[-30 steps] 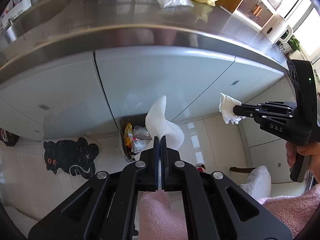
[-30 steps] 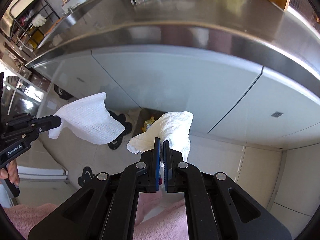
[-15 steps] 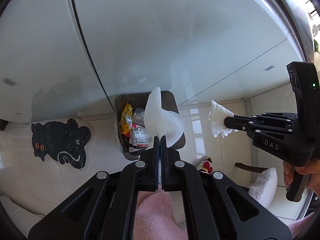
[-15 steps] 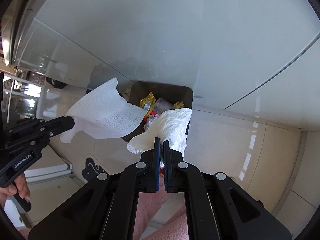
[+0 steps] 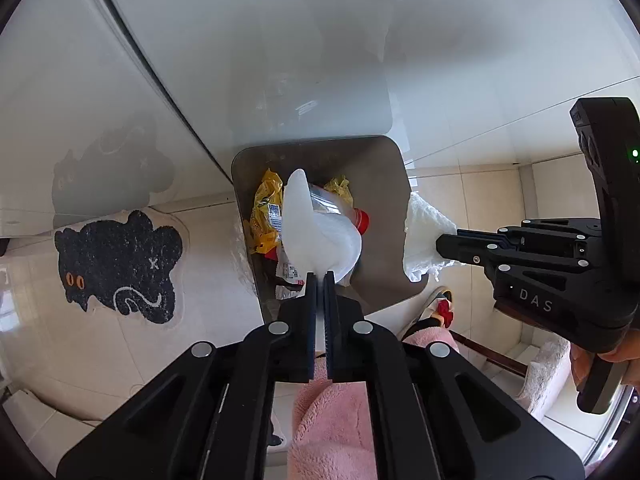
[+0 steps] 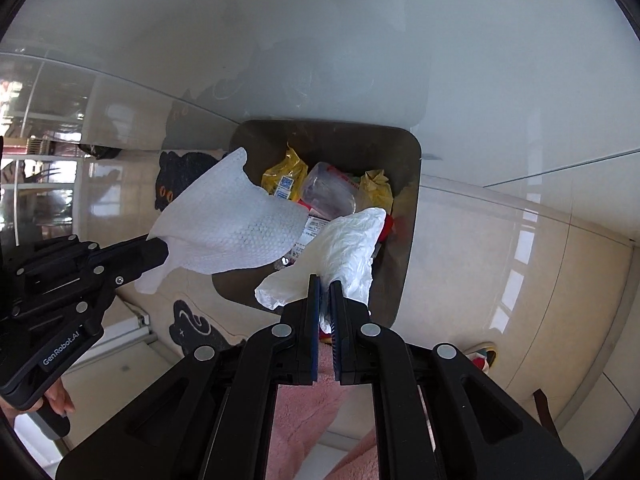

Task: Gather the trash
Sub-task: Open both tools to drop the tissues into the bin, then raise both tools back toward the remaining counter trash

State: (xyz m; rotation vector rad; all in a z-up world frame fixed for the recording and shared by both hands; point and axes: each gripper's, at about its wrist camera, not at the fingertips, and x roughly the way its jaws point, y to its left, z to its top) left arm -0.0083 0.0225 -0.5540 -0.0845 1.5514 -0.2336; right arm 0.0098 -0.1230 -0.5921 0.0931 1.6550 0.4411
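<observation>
The left tool pinches a white dimpled wipe directly above the open trash bin. The right tool clamps a crumpled white tissue over the bin's near right part, beside the cat-shaped mat.

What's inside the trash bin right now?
Trash bin holds yellow wrappers, a clear plastic bottle with a red cap and labelled packets. Both held tissues cover the rest.
</observation>
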